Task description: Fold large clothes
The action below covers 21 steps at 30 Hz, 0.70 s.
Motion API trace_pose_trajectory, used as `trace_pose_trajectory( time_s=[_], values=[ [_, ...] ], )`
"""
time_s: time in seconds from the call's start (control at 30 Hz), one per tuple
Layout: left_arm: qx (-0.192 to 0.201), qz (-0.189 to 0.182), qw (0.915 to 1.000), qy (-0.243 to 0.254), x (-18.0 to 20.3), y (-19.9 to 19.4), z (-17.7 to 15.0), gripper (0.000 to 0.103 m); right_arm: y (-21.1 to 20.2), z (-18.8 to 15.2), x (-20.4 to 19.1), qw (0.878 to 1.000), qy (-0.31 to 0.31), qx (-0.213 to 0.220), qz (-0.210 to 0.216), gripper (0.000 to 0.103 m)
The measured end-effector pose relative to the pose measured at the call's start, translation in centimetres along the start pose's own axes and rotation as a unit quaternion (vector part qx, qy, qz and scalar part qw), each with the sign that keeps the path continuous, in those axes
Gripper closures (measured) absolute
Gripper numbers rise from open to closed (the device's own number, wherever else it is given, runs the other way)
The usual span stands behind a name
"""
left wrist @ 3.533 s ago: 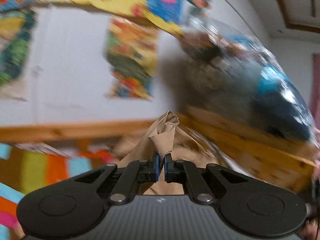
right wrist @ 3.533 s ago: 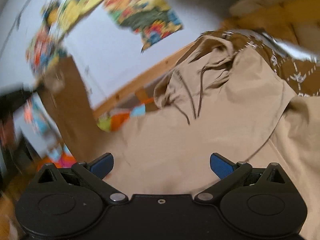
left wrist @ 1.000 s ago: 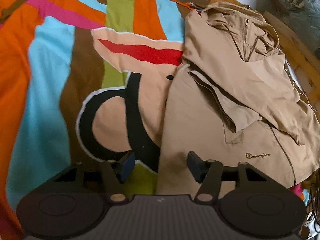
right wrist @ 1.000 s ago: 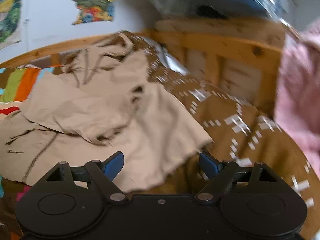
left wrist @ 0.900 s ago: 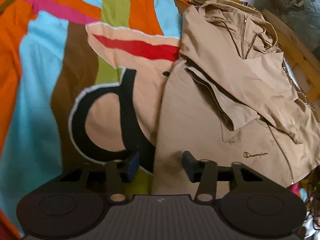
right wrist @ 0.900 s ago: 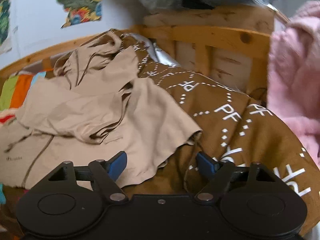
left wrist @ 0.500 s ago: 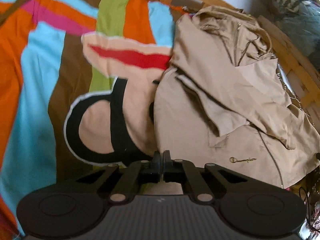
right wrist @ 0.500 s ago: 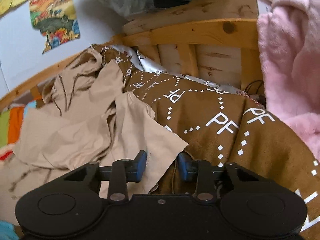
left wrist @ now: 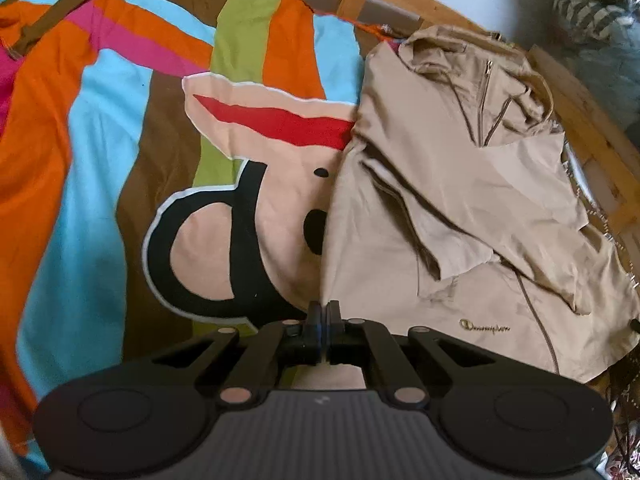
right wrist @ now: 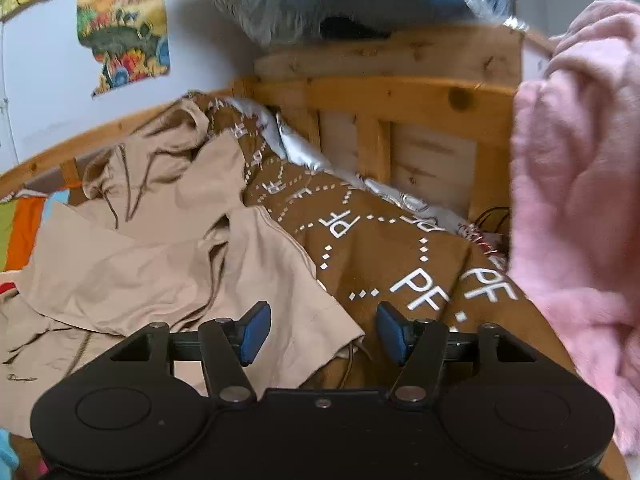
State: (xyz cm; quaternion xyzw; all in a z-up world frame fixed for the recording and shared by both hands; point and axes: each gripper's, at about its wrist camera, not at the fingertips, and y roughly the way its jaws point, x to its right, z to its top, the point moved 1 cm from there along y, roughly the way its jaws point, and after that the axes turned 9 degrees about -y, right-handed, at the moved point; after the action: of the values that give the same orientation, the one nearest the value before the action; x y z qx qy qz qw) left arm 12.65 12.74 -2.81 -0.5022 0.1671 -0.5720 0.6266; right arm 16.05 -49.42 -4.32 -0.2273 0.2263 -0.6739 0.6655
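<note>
- Tan woven fabric identifies the work item: we see the jacket [left wrist: 460,208] lying on the bed, over the striped blanket [left wrist: 100,128], occupying the 1 to 4 o'clock sector of the left wrist view, hood toward 1 o'clock, logo near 4 o'clock.
- The left gripper [left wrist: 323,320] has changed state: one second ago its jaws stood apart astride the jacket's left hem corner; now they are pressed together on that corner at 6 o'clock. We judge the hem secured.
- The right gripper [right wrist: 318,334] has also changed: half a second ago its jaws had narrowed around the jacket's [right wrist: 168,264] other hem corner; now they stand wide again, blue pads [right wrist: 256,332] clear of the cloth, the corner lying between them at 6 o'clock.
- We read this as a failed or abandoned pinch on the right side. Only one corner is held, so the fold cannot begin symmetrically.
- The brown patterned blanket [right wrist: 380,248] lies directly under the right corner; a re-grasp risks catching it.
</note>
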Motion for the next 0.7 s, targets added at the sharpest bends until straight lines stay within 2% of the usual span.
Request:
trace_pose_trajectory(
  time_s=[0.1, 0.23, 0.3, 0.4, 0.53, 0.63, 0.7],
  values=[
    [0.004, -0.018, 0.9998, -0.005, 1.3, -2.9, 1.1, 0.103, 0.5, 0.2, -0.2, 1.000, -0.001, -0.011, 0.006, 0.074],
    [0.019, -0.039, 0.9986, 0.031, 3.3, -7.7, 2.1, 0.103, -2.3, 1.9, -0.1, 0.998, 0.012, -0.005, 0.055, 0.081],
    [0.018, -0.031, 0.9981, 0.050, 3.4, -9.8, 1.9, 0.103, -4.3, 3.5, 0.0, 0.997, 0.016, 0.002, 0.078, 0.084],
    [-0.004, -0.019, 0.9987, 0.047, 1.9, -11.7, 0.8, 0.103, -7.7, 5.4, -0.1, 0.995, -0.006, 0.006, 0.101, 0.084],
    [-0.041, -0.030, 0.9982, 0.032, -1.1, -10.7, -1.9, 0.103, -11.1, 5.1, 0.4, 0.995, -0.034, -0.006, 0.095, 0.084],
    [-0.073, -0.016, 0.9972, -0.001, -2.4, -8.4, -3.3, 0.102, -11.1, 2.7, 0.7, 0.995, -0.051, -0.026, 0.086, 0.084],
    [-0.073, -0.003, 0.9972, 0.014, -1.8, -8.2, -3.2, 0.102, -10.2, 0.9, 0.7, 0.994, -0.045, -0.050, 0.088, 0.082]
  ],
)
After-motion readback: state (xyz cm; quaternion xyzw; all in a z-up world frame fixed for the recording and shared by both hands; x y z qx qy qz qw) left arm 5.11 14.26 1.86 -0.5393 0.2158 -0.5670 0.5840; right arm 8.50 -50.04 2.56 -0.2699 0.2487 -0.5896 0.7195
